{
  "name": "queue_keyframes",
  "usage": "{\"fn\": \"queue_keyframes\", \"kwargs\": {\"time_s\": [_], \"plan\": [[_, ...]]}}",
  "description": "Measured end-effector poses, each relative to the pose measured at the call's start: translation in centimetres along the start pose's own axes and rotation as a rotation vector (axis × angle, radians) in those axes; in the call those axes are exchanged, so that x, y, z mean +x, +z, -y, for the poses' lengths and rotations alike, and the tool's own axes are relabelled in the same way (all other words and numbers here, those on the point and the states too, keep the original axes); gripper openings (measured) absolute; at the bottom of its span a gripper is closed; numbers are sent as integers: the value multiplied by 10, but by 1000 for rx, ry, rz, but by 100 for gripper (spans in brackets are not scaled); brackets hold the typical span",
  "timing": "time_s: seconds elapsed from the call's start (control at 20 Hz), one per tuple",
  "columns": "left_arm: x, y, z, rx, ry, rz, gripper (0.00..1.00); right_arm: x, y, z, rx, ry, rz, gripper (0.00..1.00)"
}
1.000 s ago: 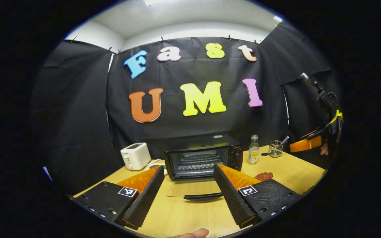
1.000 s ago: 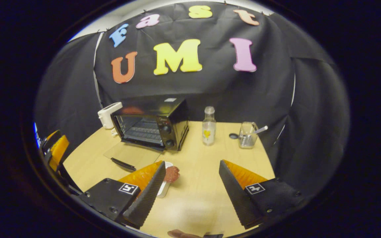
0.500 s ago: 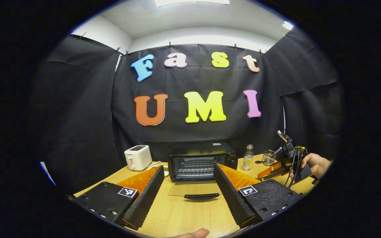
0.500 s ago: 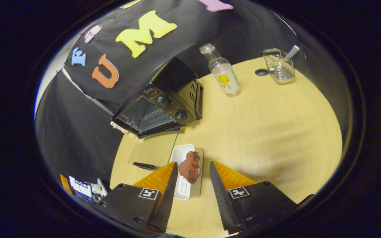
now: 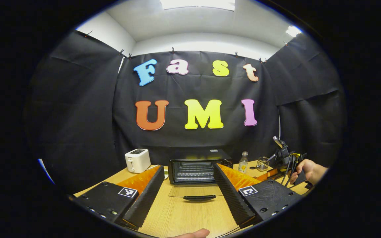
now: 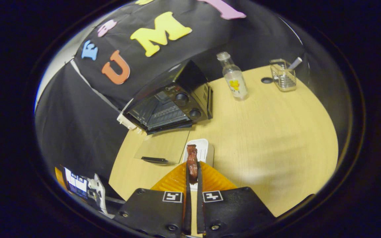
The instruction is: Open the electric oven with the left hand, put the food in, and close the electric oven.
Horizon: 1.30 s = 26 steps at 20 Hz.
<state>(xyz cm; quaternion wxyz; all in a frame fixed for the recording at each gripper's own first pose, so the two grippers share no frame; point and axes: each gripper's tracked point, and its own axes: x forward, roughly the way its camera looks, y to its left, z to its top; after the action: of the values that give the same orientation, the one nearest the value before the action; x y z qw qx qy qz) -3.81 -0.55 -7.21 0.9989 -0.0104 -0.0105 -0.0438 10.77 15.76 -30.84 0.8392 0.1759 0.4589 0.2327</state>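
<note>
The black electric oven [image 5: 199, 169] [image 6: 170, 104] stands at the back of the wooden table with its glass door [image 5: 195, 192] [image 6: 162, 149] folded flat onto the table. My left gripper [image 5: 188, 177] hangs open in front of the door, nothing between its fingers. In the right gripper view, my right gripper [image 6: 192, 167] is shut on a brownish-red piece of meat [image 6: 192, 162], squeezed thin between both fingers, above a white tray [image 6: 203, 152] just right of the door. In the left gripper view, the right gripper [image 5: 278, 170] and the hand [image 5: 311, 168] holding it show at the right.
A white toaster [image 5: 138, 160] stands left of the oven. Right of the oven are a small clear bottle [image 6: 234, 77] [image 5: 243, 162] and a clear holder with a utensil [image 6: 283, 76]. Open table [image 6: 276, 138] lies on the right. The left gripper [image 6: 81, 191] sits at the lower left.
My right gripper closed from wide open over the tray to shut on the meat. The left gripper drew back a little from the oven, still open.
</note>
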Motion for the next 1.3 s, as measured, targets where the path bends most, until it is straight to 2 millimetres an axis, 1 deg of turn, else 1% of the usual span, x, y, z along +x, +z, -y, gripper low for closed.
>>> {"fn": "queue_keyframes", "kwargs": {"time_s": [0.05,0.15,0.25,0.3,0.4,0.5,0.6,0.7,0.75,0.85,0.95,1.1,1.3], "plan": [[-2,1,-2,-8,2,2,95,-9,2,-7,-69,-28,28,10],[-6,3,-12,-29,39,18,95,-24,6,-20,-216,-89,91,9],[-10,7,-18,-26,54,30,95,-32,12,-38,-344,-135,171,10],[-11,6,-18,-24,52,31,95,-39,16,-46,-390,-157,217,10],[-15,5,-21,-31,40,33,95,-45,25,-65,-456,-191,307,9],[-18,1,-21,-48,21,26,95,-46,35,-78,-511,-227,385,10],[-19,-3,-21,-57,2,16,95,-42,43,-94,-568,-250,440,10],[-19,-10,-23,-46,-5,3,96,-34,46,-110,-602,-251,477,9],[-19,-13,-24,-34,-1,-1,95,-26,46,-118,-609,-246,486,10],[-18,-21,-24,-18,-4,-8,96,-3,45,-131,-613,-231,477,10],[-15,-27,-19,-13,-24,-19,96,23,40,-143,-595,-213,460,10],[-8,-35,-25,-5,-20,-32,96,65,42,-159,-532,-183,441,9],[4,-49,-40,-27,-5,-60,96,113,57,-170,-402,-162,458,10]]}}
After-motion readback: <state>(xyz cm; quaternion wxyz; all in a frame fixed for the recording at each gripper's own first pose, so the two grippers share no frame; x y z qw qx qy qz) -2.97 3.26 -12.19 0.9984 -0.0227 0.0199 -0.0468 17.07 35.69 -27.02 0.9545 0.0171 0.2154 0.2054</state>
